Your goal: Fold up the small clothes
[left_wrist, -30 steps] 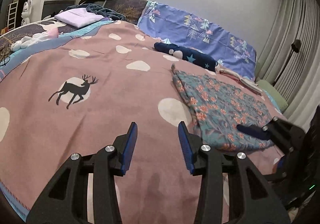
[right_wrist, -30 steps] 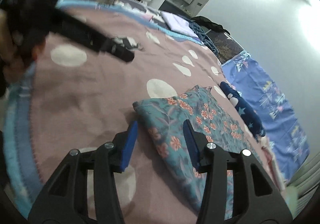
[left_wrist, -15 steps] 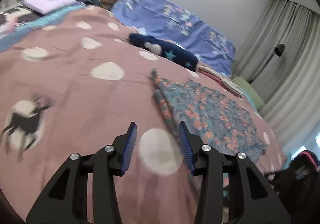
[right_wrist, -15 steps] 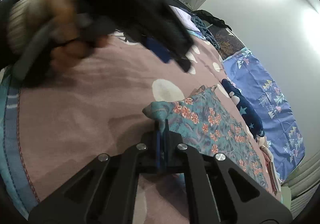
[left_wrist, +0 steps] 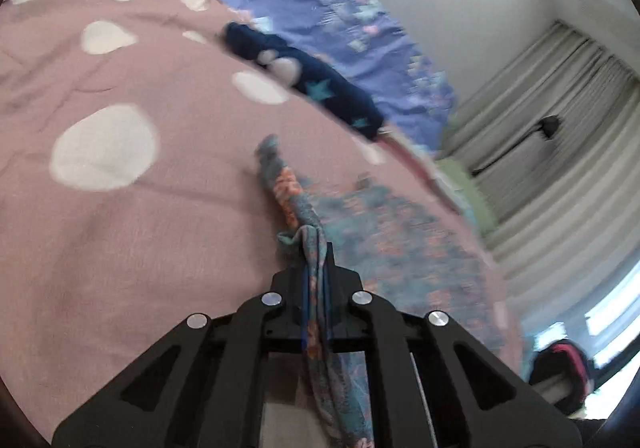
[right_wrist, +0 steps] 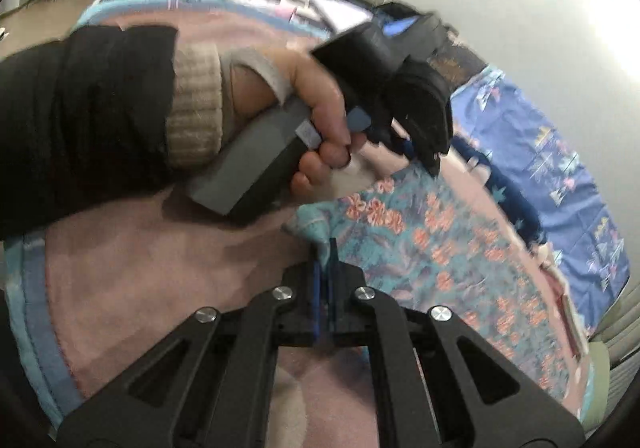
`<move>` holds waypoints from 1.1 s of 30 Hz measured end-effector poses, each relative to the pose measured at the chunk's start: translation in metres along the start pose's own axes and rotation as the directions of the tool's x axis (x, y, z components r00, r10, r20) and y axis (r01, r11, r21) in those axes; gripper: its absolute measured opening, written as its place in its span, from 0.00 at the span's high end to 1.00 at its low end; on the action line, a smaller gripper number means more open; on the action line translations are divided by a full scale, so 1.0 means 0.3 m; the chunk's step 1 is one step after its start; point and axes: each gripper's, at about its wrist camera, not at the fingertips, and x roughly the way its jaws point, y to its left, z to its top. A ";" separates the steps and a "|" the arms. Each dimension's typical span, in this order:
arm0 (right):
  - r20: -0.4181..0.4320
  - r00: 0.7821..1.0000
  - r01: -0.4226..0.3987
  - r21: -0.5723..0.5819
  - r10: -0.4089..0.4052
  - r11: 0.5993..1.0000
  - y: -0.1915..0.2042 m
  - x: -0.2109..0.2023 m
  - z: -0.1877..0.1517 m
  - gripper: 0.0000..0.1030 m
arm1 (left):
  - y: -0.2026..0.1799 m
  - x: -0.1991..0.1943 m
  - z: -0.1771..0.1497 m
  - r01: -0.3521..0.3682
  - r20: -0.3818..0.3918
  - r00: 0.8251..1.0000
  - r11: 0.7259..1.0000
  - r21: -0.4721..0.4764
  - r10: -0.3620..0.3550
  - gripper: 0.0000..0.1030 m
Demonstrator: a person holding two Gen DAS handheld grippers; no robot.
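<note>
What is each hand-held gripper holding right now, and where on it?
Both hold the floral garment: left hand-held gripper pinches its bunched edge, right hand-held gripper its near corner.

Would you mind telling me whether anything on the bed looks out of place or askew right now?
Nothing looks damaged or spilled. The floral garment lies flat on the pink bedspread, bunched only where the left gripper and right gripper pinch its edge, as expected in folding.

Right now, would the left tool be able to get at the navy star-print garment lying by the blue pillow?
Probably not as things stand. The left tool is shut on the floral garment, so it is not free; otherwise the pink bedspread toward the navy star-print garment lies open.
</note>
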 end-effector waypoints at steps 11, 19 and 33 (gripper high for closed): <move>-0.016 0.998 0.065 0.009 -0.065 0.998 0.004 -0.024 -0.035 0.65 | -0.001 0.012 0.008 0.039 -0.028 0.999 0.999 -0.014 -0.039 0.74; -0.016 0.989 0.147 -0.044 -0.148 0.988 0.043 0.056 0.029 0.62 | 0.006 0.052 0.031 0.058 -0.074 0.996 0.998 -0.010 -0.058 0.72; 0.071 0.994 0.066 0.261 -0.088 0.963 -0.162 -0.057 0.033 0.91 | -0.159 0.054 0.086 -0.074 -0.047 0.996 0.992 0.103 0.080 0.93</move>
